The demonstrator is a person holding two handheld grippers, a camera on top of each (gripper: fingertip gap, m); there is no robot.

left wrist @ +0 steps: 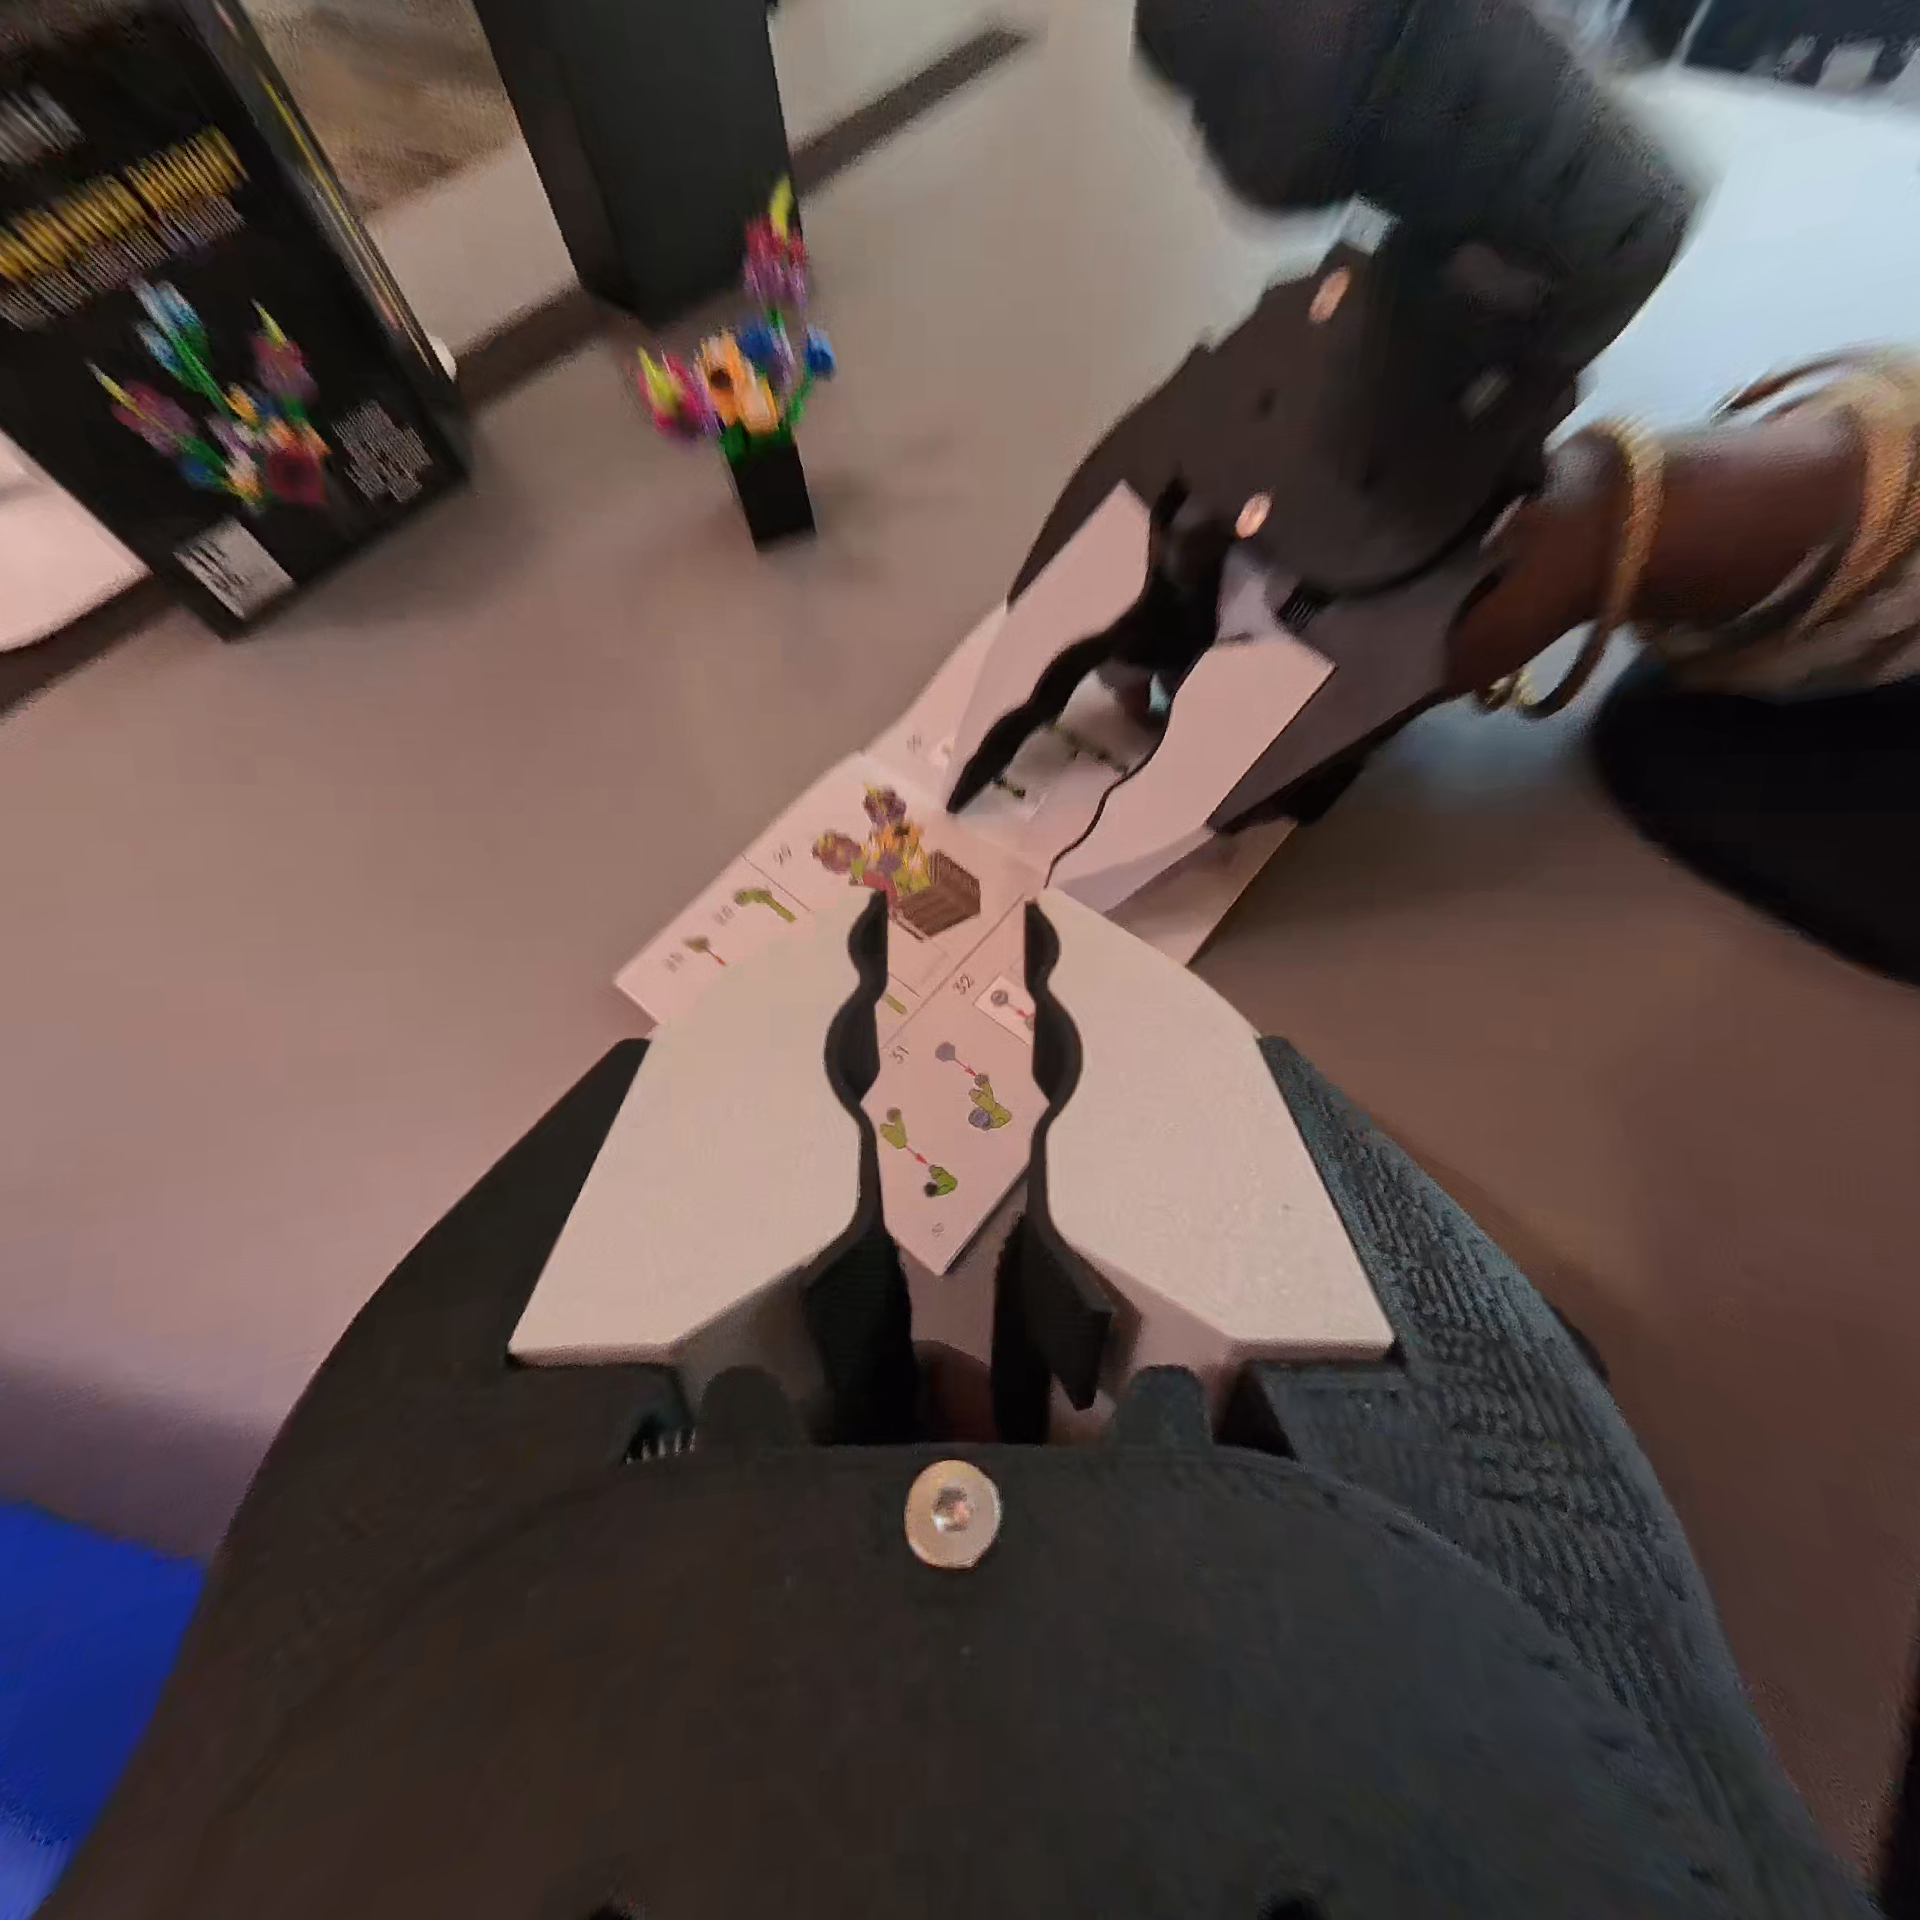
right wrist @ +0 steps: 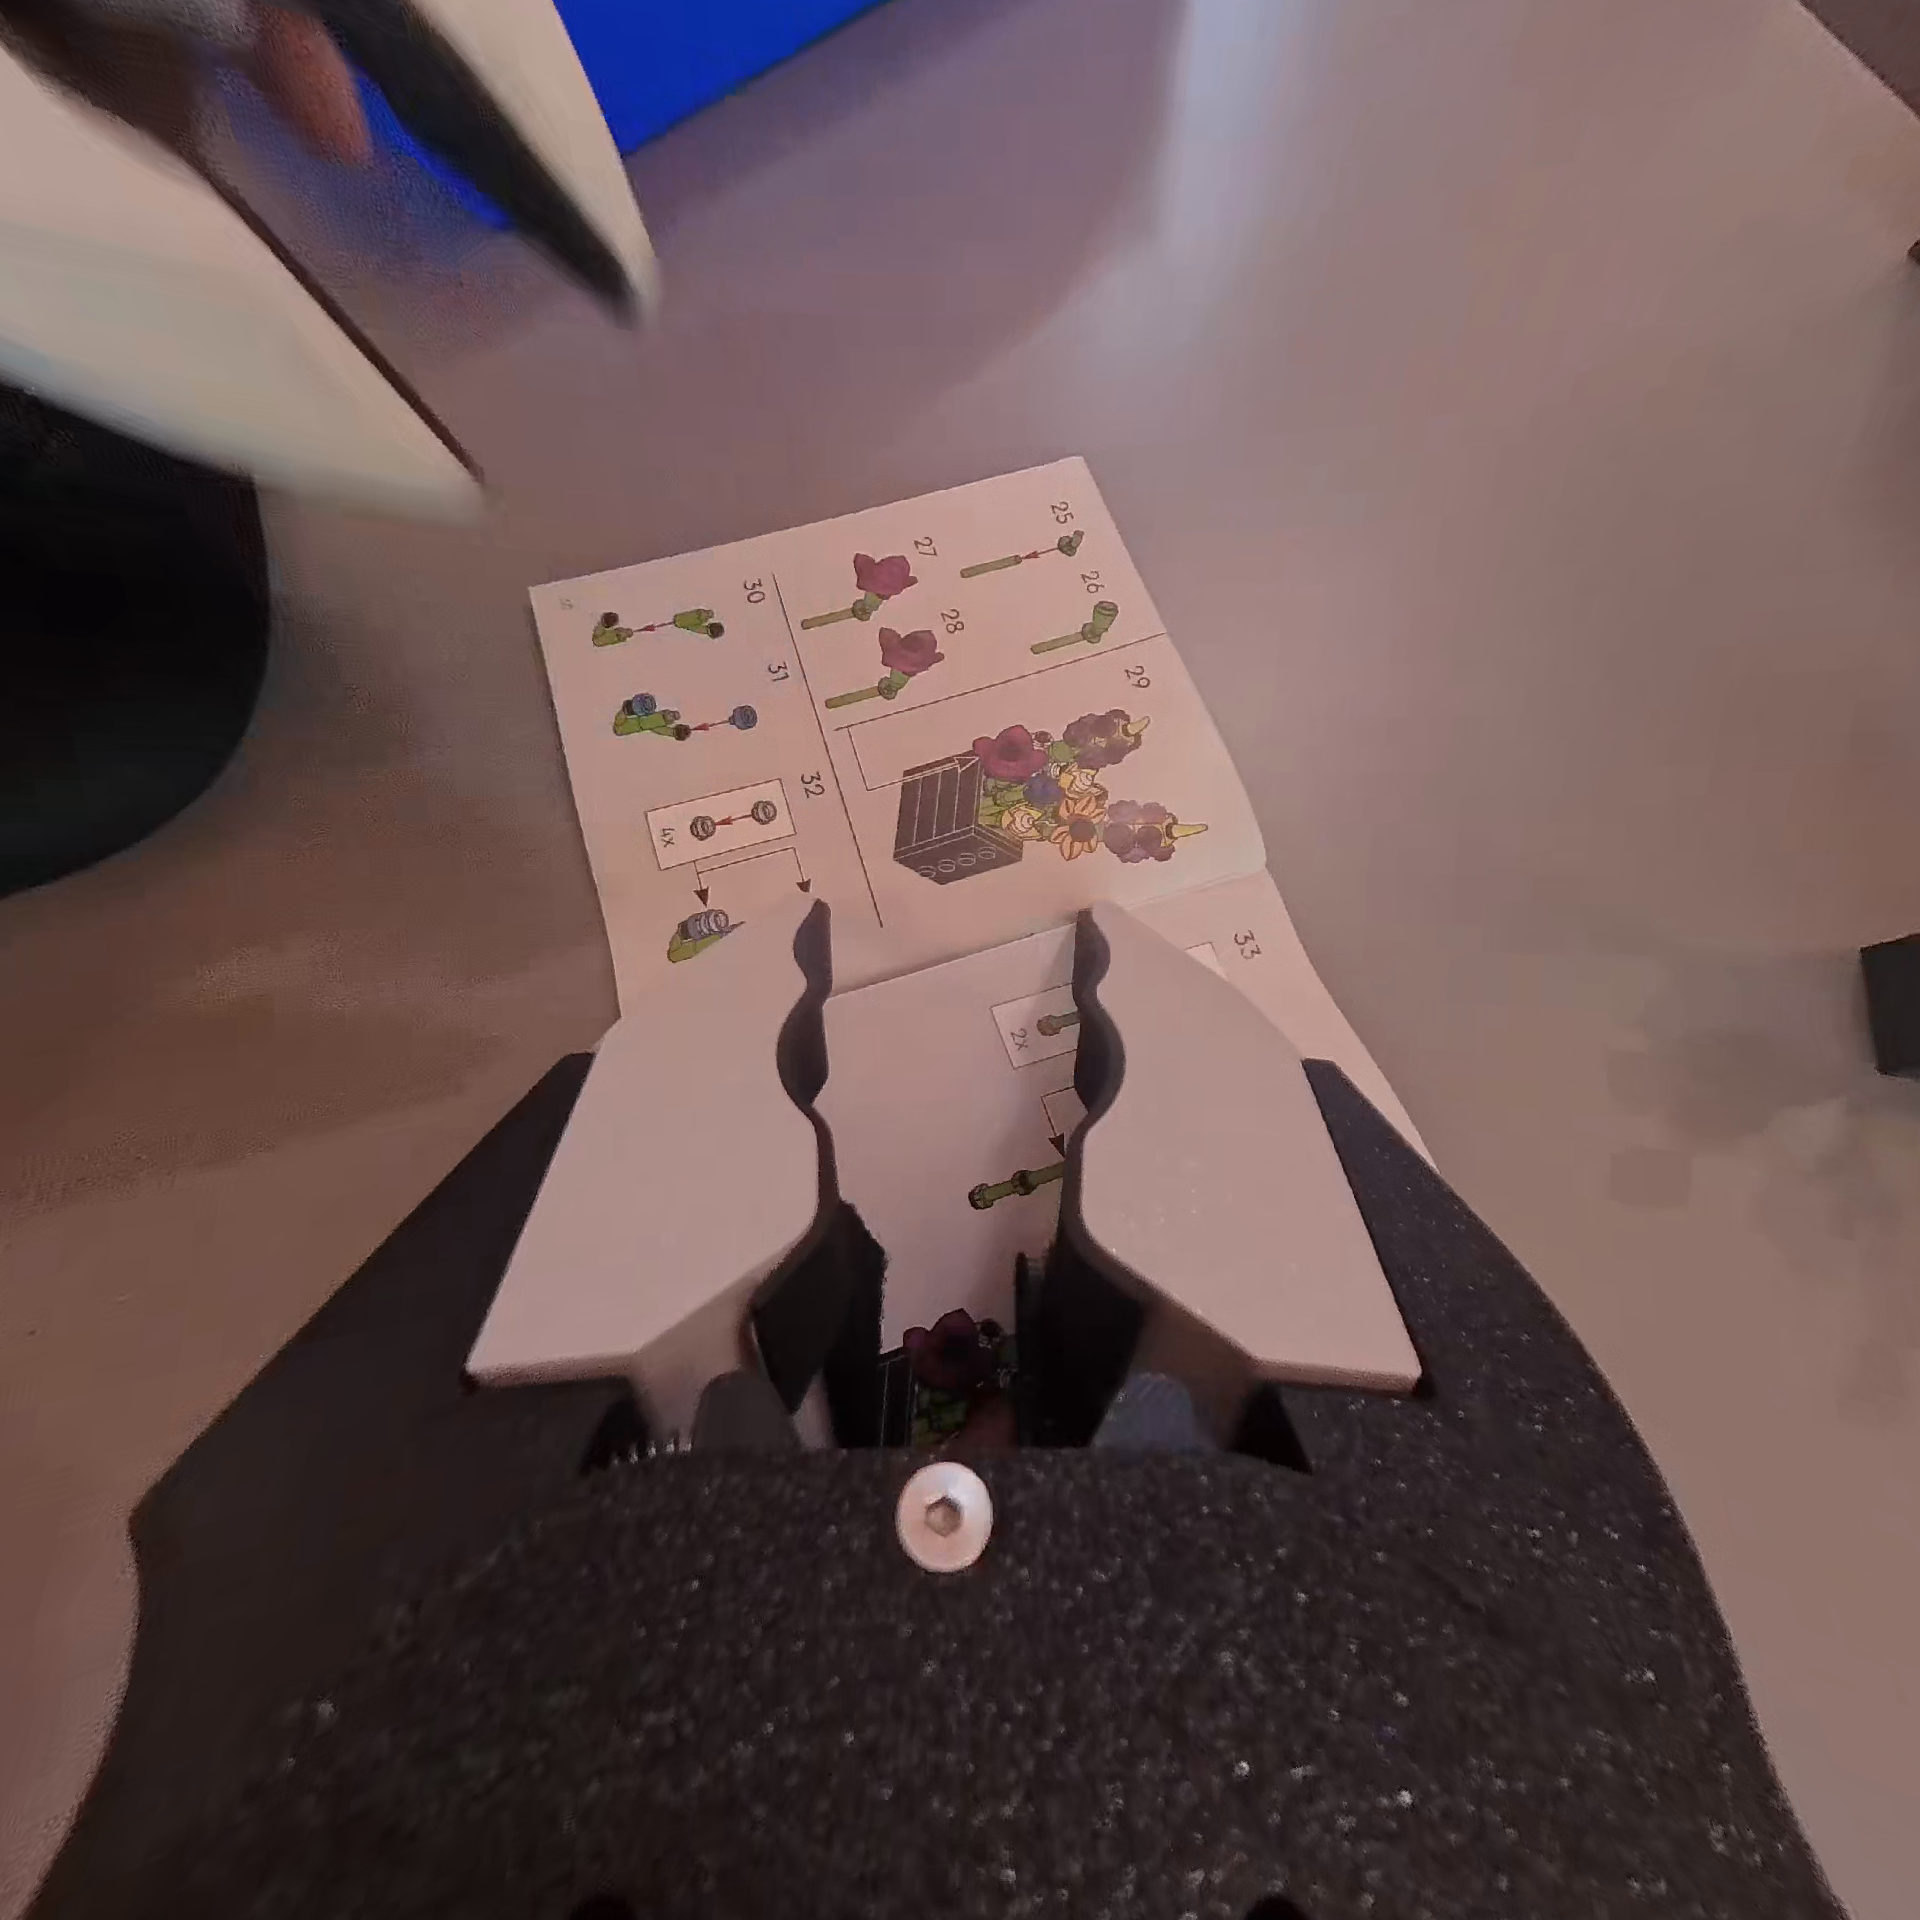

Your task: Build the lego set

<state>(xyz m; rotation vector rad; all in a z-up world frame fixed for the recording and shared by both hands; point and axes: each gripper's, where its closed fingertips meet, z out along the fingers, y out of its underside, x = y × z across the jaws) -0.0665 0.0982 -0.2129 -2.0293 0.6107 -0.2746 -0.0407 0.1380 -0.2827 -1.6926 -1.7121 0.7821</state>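
An open instruction booklet (left wrist: pixel 769 894) lies flat on the grey table, with printed pictures of flower parts and a bouquet. My left gripper (left wrist: pixel 953 914) is open and empty, its white fingers low over the booklet's near page. My right gripper (left wrist: pixel 1003 842) reaches in from the upper right, open and empty, tips at the booklet's far page. In the right wrist view the right gripper (right wrist: pixel 951 916) is open over the booklet (right wrist: pixel 883 727) at its fold. The left gripper (right wrist: pixel 312 260) is a blur at upper left. A built lego flower bouquet (left wrist: pixel 748 353) stands in a black vase behind.
The black lego box (left wrist: pixel 208 364) stands at the far left and a black pillar (left wrist: pixel 644 135) behind the bouquet. A person's hand with gold bangles (left wrist: pixel 1662 540) holds the right gripper. A blue object (right wrist: pixel 707 62) lies beyond the booklet; a small black object (right wrist: pixel 1891 1008) at the right edge. The grippers' ends are close to 9 cm from one another. The built lego flower bouquet (left wrist: pixel 748 353) sits 15 cm or so from the ends of my right fingers.
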